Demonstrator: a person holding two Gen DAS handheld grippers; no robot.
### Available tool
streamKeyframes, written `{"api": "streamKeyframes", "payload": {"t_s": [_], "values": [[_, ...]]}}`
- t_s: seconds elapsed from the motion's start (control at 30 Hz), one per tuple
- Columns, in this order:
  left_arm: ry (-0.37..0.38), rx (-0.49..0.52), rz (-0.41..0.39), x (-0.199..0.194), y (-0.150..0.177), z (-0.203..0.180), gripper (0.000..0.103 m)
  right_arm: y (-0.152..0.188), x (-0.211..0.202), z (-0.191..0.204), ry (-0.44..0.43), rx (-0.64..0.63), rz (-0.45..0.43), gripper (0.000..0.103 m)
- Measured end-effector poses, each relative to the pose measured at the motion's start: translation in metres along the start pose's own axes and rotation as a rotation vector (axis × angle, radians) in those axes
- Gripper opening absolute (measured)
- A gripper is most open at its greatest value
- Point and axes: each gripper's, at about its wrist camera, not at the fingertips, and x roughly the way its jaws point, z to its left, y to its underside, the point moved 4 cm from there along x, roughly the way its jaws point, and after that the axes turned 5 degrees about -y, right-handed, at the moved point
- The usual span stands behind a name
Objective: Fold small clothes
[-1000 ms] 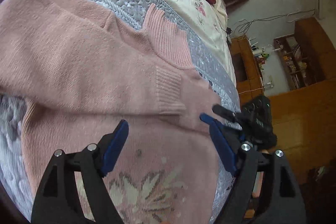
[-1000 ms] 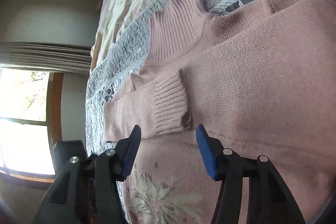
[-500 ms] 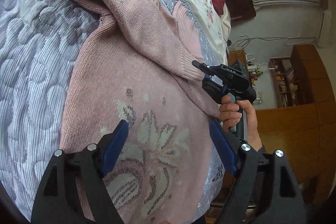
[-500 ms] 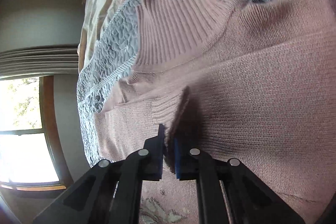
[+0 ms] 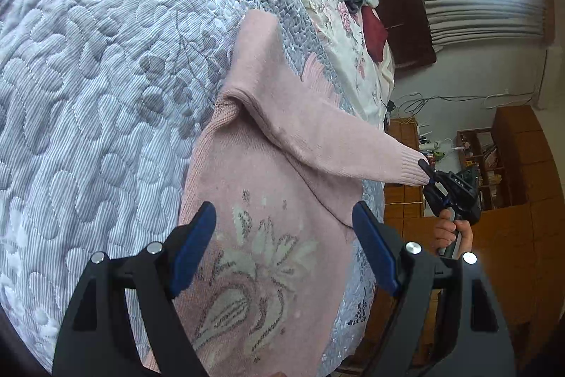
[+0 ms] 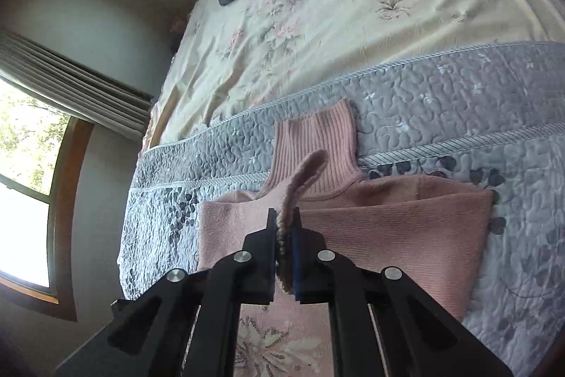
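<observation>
The right gripper (image 6: 283, 232) is pinched tight on the sweater (image 5: 282, 200) sleeve's cuff (image 5: 409, 169), lifting it off the quilt (image 5: 88, 94), while the left gripper (image 5: 282, 246) hangs wide open, empty, above the sweater.

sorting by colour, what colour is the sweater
Pale pink sweater with a cream-and-grey flower; clearest in the left wrist view.
</observation>
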Motion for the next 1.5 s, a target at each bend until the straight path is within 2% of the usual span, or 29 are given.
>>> {"api": "streamKeyframes", "payload": {"t_s": [0.1,0.37,0.7,0.8,0.87,0.93,1.0,1.1,1.17,1.2,1.23,1.27,1.3,1.4,1.43,1.47,1.5], "values": [[0.005,0.0,-0.002,-0.001,-0.011,-0.006,0.079,0.003,-0.013,-0.03,0.025,0.036,-0.001,0.007],[0.0,0.059,0.018,0.019,-0.043,-0.033,0.078,0.026,-0.008,-0.102,0.052,0.127,0.036,0.007],[-0.043,0.17,0.095,0.091,-0.081,-0.074,0.078,0.056,0.022,-0.174,0.074,0.215,0.087,0.007],[-0.085,0.172,0.131,0.116,-0.092,-0.07,0.078,0.064,0.03,-0.192,0.118,0.215,0.116,0.015],[-0.153,0.16,0.159,0.131,-0.1,-0.061,0.077,0.061,0.021,-0.192,0.144,0.194,0.091,0.015],[-0.114,0.161,0.178,0.137,-0.108,-0.065,0.076,0.053,0.002,-0.18,0.096,0.17,0.024,0.018],[-0.049,0.201,0.18,0.137,-0.114,-0.078,0.076,0.05,-0.009,-0.166,0.026,0.137,-0.002,0.019],[-0.009,0.222,0.205,0.147,-0.118,-0.083,0.077,0.057,-0.001,-0.161,-0.04,0.127,0.034,0.02],[-0.05,0.205,0.223,0.159,-0.118,-0.07,0.077,0.068,0.014,-0.169,-0.029,0.138,0.08,0.02],[-0.094,0.201,0.232,0.165,-0.118,-0.06,0.077,0.073,0.021,-0.177,-0.008,0.146,0.102,0.02],[-0.147,0.197,0.24,0.17,-0.119,-0.048,0.076,0.078,0.027,-0.185,0.012,0.157,0.116,0.015],[-0.185,0.186,0.258,0.175,-0.119,-0.038,0.066,0.079,0.03,-0.192,0.014,0.17,0.119,0.013],[-0.185,0.177,0.264,0.175,-0.12,-0.035,0.064,0.079,0.029,-0.195,0.013,0.178,0.115,0.011],[-0.102,0.212,0.248,0.167,-0.124,-0.054,0.072,0.066,0.018,-0.181,-0.023,0.136,0.068,0.026],[-0.079,0.238,0.241,0.166,-0.126,-0.062,0.074,0.061,0.017,-0.178,-0.029,0.122,0.059,0.027],[-0.072,0.258,0.232,0.167,-0.129,-0.067,0.076,0.056,0.02,-0.178,-0.021,0.12,0.062,0.028],[-0.102,0.265,0.226,0.171,-0.133,-0.067,0.078,0.052,0.025,-0.182,0.014,0.122,0.082,0.028]]}}
